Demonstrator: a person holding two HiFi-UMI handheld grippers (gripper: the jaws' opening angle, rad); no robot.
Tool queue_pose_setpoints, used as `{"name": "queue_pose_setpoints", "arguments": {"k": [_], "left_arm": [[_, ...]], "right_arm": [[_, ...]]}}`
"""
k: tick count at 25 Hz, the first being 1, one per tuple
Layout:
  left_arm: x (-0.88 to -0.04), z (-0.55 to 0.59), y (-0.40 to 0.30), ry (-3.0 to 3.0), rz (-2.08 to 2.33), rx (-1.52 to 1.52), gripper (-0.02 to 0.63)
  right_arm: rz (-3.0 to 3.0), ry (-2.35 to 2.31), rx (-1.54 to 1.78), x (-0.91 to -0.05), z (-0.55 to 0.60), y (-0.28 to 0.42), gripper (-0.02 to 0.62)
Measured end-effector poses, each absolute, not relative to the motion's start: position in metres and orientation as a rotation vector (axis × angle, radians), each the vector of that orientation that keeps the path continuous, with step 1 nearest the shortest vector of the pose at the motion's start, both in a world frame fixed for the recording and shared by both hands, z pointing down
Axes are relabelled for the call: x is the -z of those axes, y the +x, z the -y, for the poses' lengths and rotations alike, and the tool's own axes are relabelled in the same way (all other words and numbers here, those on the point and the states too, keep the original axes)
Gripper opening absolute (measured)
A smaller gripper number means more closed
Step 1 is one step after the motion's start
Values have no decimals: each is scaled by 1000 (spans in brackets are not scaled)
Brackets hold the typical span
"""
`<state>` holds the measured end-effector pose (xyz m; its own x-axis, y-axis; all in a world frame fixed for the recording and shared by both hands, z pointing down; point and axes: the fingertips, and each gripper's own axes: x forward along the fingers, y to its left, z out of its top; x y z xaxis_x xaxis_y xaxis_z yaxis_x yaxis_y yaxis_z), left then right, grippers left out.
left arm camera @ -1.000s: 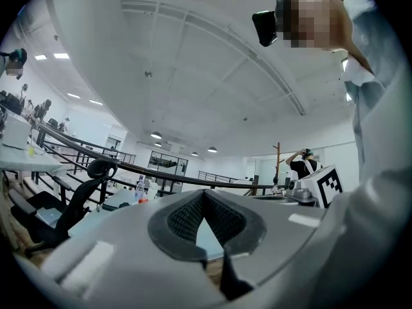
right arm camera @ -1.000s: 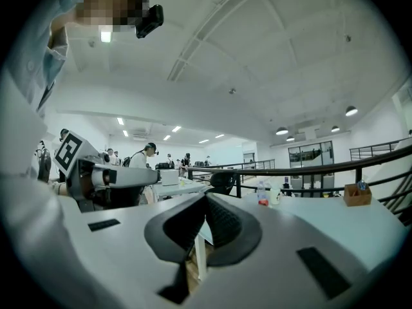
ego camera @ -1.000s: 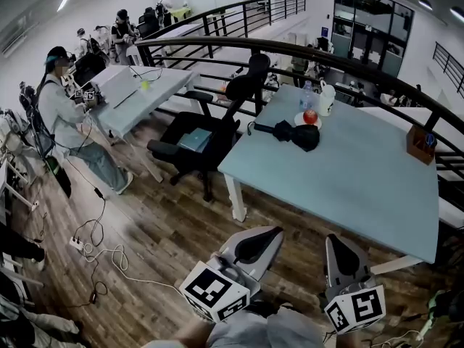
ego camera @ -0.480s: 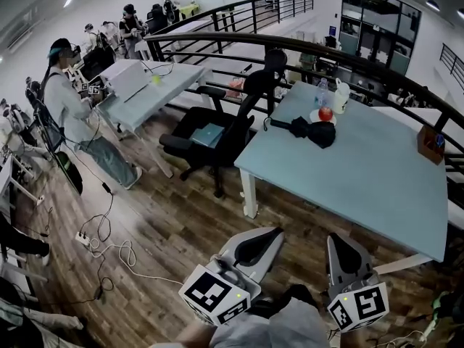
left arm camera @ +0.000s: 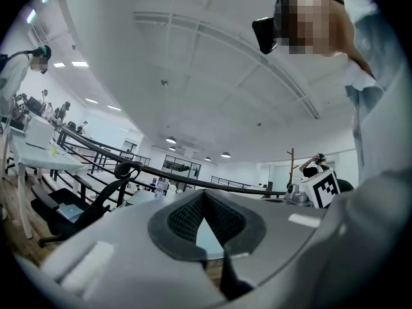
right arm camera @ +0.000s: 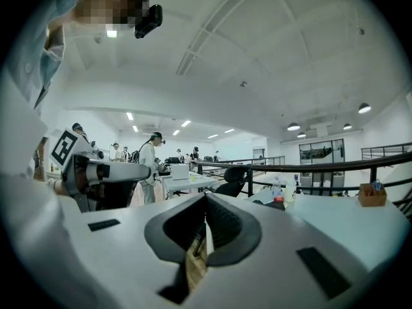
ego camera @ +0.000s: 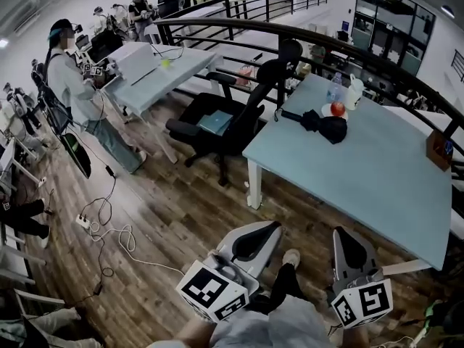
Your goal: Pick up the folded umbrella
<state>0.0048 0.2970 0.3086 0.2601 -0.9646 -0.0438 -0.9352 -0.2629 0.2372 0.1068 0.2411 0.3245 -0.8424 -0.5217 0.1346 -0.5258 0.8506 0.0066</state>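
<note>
Left tool (ego camera: pixel 259 239): we are holding it pressed together, pinching nothing.
Right tool (ego camera: pixel 351 246): likewise pressed together, empty.
Folded umbrella (ego camera: pixel 322 124): lying near the desk's (ego camera: pixel 362 172) far left corner, well apart from both tools.
Technique: we are judging it needs spread jaws, closing across its middle.

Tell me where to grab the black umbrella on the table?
Likely the stiff handle of the folded umbrella, coming from the near side of the table. It lies flat and pokes out left of the floppy bundle, clear of the red fruit behind it.
</note>
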Motion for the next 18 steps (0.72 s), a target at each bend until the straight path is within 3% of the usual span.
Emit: {"name": "queue_pose_setpoints", "arguments": {"k": [18], "left_arm": [[-314,-193,-16,2308,1886,239,5]], "right_arm": [[2943,740,-98,-343,-129,87,0]]}}
